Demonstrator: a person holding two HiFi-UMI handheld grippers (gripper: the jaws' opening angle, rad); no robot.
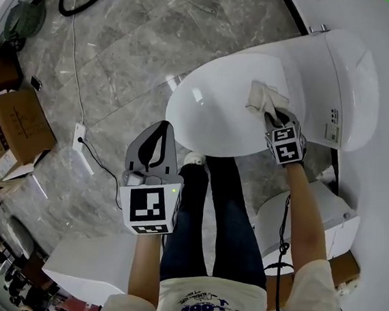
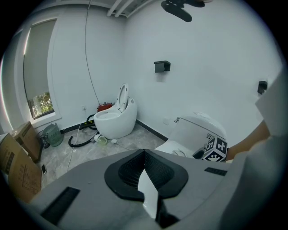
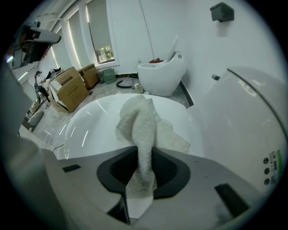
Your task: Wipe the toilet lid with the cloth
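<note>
grey marble floor [image 1: 143,44] fills the upper left of our head view. right of centre, our right gripper [image 1: 272,113] has its jaws clamped on the cloth [image 1: 260,96], whose bunched free end lies on the closed white lid [image 1: 212,112]. our left gripper [image 1: 161,131] hangs left of the lid, jaws together on nothing.

Grey marble floor [image 1: 157,45] — white walls [image 2: 202,45].
</note>
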